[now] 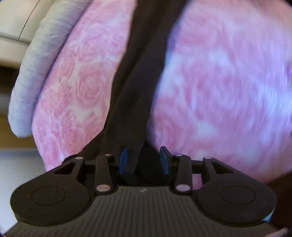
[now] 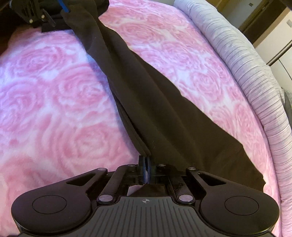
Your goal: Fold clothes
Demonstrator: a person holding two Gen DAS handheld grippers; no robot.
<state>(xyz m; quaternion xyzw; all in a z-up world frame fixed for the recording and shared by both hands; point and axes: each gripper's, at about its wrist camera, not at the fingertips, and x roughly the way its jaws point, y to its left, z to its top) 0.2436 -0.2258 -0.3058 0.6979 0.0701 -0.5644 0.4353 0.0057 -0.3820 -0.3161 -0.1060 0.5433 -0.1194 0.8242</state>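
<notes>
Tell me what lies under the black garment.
Under the black garment lies the pink rose-patterned blanket, visible on both sides. Whatever sits directly beneath the dark cloth is covered.

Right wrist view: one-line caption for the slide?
Right gripper shut on dark garment stretched over pink rose-print blanket toward left gripper.

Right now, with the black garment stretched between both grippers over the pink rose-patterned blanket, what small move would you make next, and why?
Probably close the left gripper: its blue pads stand apart around the black garment, while the right gripper is already clamped on the other end.
</notes>
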